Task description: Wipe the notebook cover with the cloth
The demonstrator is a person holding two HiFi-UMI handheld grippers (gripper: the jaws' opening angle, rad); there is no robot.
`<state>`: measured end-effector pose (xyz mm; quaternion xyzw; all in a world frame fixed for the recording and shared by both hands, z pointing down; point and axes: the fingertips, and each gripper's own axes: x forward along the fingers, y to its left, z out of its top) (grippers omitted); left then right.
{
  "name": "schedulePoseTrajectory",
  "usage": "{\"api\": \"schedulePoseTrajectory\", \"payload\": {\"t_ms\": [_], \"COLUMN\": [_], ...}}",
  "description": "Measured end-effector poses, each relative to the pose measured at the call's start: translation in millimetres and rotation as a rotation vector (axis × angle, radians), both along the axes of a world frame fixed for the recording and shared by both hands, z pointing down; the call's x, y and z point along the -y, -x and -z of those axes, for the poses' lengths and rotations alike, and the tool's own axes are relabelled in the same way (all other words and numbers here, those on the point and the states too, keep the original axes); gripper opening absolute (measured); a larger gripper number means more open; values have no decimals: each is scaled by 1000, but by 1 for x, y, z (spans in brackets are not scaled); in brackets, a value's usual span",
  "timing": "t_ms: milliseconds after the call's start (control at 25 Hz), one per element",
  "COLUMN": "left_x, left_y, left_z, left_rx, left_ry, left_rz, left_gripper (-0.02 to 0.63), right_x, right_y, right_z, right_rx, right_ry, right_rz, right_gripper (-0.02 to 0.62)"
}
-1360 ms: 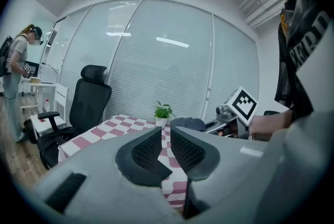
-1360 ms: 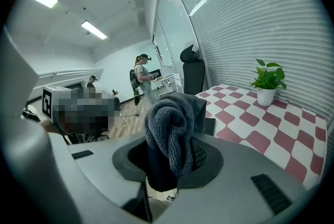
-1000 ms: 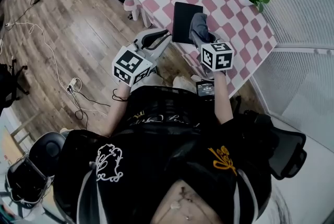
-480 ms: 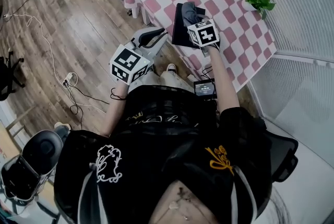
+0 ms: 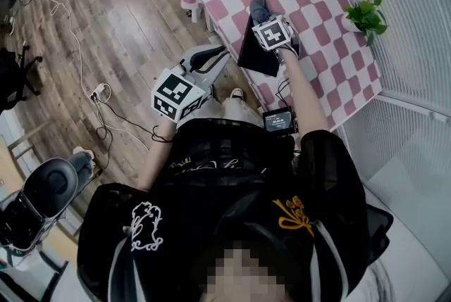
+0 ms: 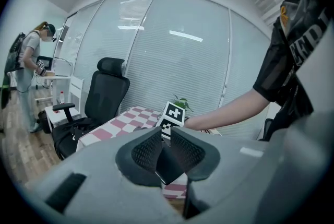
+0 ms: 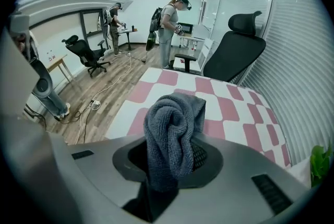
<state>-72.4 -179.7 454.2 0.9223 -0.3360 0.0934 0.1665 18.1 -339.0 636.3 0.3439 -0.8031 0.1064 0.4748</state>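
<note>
- One big table (image 5: 331,33) first: pink and white squares, up ahead and a bit to the right.
- Next down in size, the black notebook (image 5: 255,60): flat on the table by the near edge, long way pointing away from the body. Near corner looks to poke just past the edge.
- Then the left gripper (image 6: 165,134): off the table and out over the wood floor. Sits to the left of the notebook, near it but not touching. Jaws only a little apart, nothing held (just the dark notebook peeking through the gap).
- Same size, the right gripper (image 7: 171,157): right above the notebook, so by far the nearer of the two. Jaws closed tight on the cloth.
- Smallest, the grey cloth (image 7: 175,118): all bunched up, sticking out past the jaws. Hangs over the far end of the notebook. Touching the cover or just above it? Hard to tell from here.
- Best guess for the next move: press the cloth down, then drag it along the long way of the cover, from the far end back toward the body. No need to turn the right gripper, since it already points the same way as the notebook.
</note>
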Motion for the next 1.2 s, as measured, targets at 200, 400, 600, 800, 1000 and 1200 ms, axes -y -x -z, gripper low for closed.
{"api": "schedulePoseTrajectory", "payload": {"t_ms": [200,400,600,800,1000,1200], "left_x": [-2,-3,-4,-4,-6,-8], "left_y": [8,11,7,3,-1,-6], "left_z": [-4,-6,-5,-6,-4,-2], "left_rx": [14,14,9,7,-4,-11], "left_ry": [15,23,18,11,4,-5], "left_rz": [39,60,53,49,39,26], "left_gripper": [46,46,46,46,46,46], "right_x": [-8,-26,-59,-96,-126,-152], "right_y": [-2,2,6,14,16,20], "right_z": [-22,-22,-23,-25,-23,-21], "right_rx": [41,115,185,225,256,279], "right_ry": [84,165,189,205,224,247], "right_rz": [-77,-92,-118,-96,-103,-106], "right_gripper": [86,86,86,86,86,86]}}
